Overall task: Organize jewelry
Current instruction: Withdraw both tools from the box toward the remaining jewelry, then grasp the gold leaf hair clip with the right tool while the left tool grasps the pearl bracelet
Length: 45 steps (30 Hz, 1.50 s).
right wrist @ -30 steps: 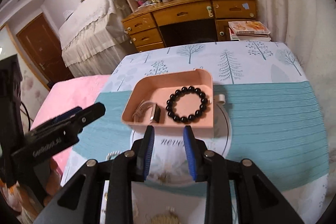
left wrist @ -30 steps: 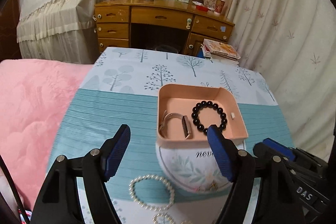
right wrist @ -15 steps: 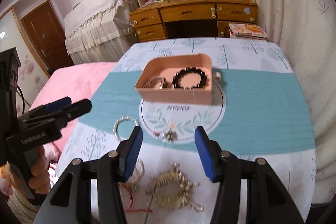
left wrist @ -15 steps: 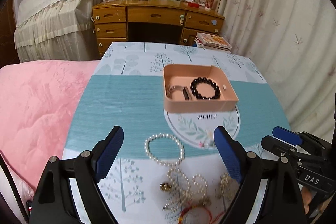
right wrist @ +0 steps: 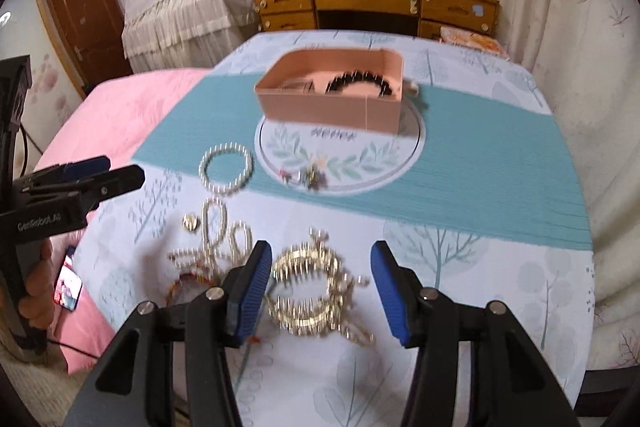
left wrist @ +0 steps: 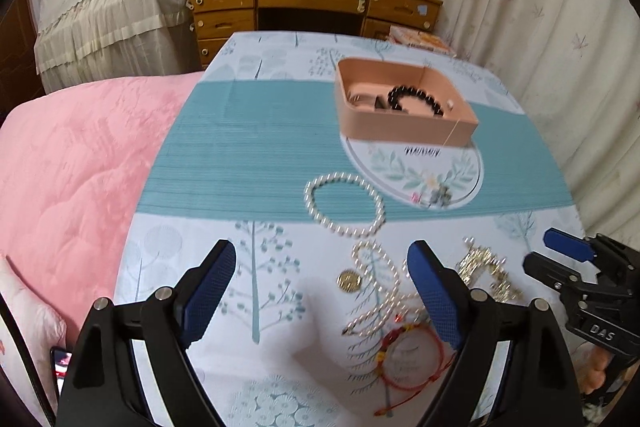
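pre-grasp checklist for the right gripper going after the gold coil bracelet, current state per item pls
1. Right gripper open and empty: ok, blue pads spread apart.
2. Gold coil bracelet lined up between the pads: ok in the right wrist view.
3. Bracelet free of other pieces: cannot tell, a gold chain lies against it and the frame is blurred.
4. Left gripper out of the way: ok, open, over the pearl strand to the left.
5. Pink box has room: ok, it holds a black bead bracelet and a silvery piece, with bare floor showing.
6. Height above the table: cannot tell.
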Each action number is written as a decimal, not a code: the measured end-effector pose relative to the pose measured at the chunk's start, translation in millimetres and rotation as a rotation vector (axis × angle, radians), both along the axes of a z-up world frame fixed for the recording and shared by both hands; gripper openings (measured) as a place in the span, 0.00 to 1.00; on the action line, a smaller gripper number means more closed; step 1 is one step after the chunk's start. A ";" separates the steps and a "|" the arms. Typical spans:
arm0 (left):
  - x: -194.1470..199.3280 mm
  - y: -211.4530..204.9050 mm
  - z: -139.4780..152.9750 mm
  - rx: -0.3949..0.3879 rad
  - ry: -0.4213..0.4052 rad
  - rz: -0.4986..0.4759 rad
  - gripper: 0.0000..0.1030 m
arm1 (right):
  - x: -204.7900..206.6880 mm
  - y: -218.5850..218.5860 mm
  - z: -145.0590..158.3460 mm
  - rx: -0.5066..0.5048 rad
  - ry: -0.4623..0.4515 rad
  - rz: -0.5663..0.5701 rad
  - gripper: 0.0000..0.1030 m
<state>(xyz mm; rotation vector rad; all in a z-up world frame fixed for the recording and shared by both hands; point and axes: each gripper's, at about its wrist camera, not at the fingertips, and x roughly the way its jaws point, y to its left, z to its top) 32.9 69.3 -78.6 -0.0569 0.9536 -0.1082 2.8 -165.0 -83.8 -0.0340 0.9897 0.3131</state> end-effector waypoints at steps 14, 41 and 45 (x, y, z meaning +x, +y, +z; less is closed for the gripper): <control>-5.3 -6.7 -19.6 -0.003 0.037 -0.030 0.84 | -6.2 -7.2 -47.4 0.167 0.311 0.057 0.51; 9.3 7.1 -24.8 -0.026 0.054 -0.005 0.84 | 39.9 18.3 -52.1 0.012 0.216 -0.060 0.44; 24.3 10.3 -24.4 -0.008 0.064 -0.001 0.84 | 40.5 25.4 -52.1 -0.033 0.201 -0.040 0.38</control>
